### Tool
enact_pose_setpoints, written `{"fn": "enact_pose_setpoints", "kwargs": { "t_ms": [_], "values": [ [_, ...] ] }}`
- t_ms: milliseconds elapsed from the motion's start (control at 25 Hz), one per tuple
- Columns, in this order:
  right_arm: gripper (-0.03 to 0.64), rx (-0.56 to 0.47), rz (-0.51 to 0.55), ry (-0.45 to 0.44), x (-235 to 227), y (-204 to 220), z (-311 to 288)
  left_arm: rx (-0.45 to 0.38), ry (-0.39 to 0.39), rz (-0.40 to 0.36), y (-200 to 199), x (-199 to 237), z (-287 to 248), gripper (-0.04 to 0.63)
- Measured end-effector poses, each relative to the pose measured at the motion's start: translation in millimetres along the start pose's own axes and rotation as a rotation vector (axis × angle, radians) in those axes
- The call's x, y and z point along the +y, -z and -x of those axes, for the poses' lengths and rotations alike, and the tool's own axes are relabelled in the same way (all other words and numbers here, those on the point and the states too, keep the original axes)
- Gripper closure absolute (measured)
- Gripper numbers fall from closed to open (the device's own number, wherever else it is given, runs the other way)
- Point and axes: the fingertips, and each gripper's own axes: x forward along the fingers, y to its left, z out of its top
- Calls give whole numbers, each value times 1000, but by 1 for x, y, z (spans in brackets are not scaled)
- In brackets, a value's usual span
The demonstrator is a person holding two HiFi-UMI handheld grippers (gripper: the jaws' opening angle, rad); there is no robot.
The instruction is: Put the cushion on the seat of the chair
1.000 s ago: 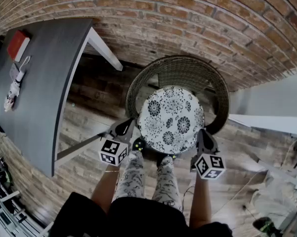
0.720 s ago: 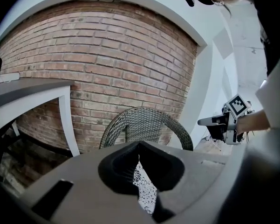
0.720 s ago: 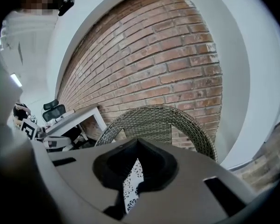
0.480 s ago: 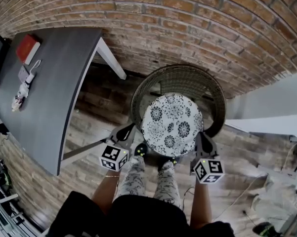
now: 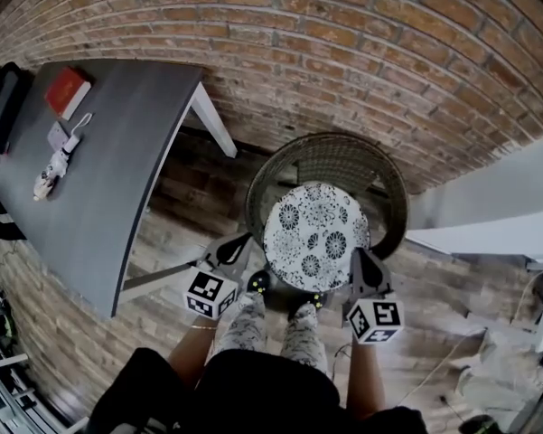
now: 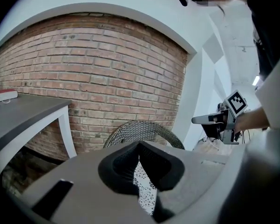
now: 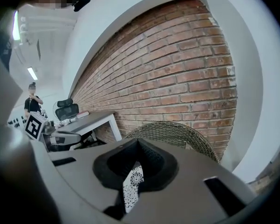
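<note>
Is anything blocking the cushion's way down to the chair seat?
Nothing visible does. The cushion, held by the left gripper and right gripper at its edges, hangs over the wicker chair within its curved back. The cushion hides the seat itself.

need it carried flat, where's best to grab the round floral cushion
Take the cushion by its thin edge at two opposite sides, left claw from its left, right claw from its right, as both are clamped now. It is a wide, flat disc, so only the rim fits.
</note>
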Motion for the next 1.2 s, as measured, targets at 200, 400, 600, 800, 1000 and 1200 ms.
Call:
{"fn": "enact_pose_setpoints", "kwargs": {
  "t_ms": [200, 400, 600, 800, 1000, 1200],
  "values": [
    [617, -32, 1, -3, 10, -15, 10, -15, 18, -6, -14, -10, 6, 591],
    [617, -49, 23, -10, 17, -31, 23, -39, 14, -6, -29, -13, 17, 591],
    [617, -63, 39, -6, 19, -39, 36, -61, 8, -8, -40, -15, 31, 591],
    [617, -81, 47, 2, 19, -48, 44, -70, -4, -1, -44, -15, 42, 591],
    [617, -80, 53, -1, 20, -48, 46, -73, -6, 0, -47, -17, 44, 591],
    [617, -86, 57, 0, 22, -52, 48, -89, -8, 6, -54, -17, 46, 591]
  ]
}}
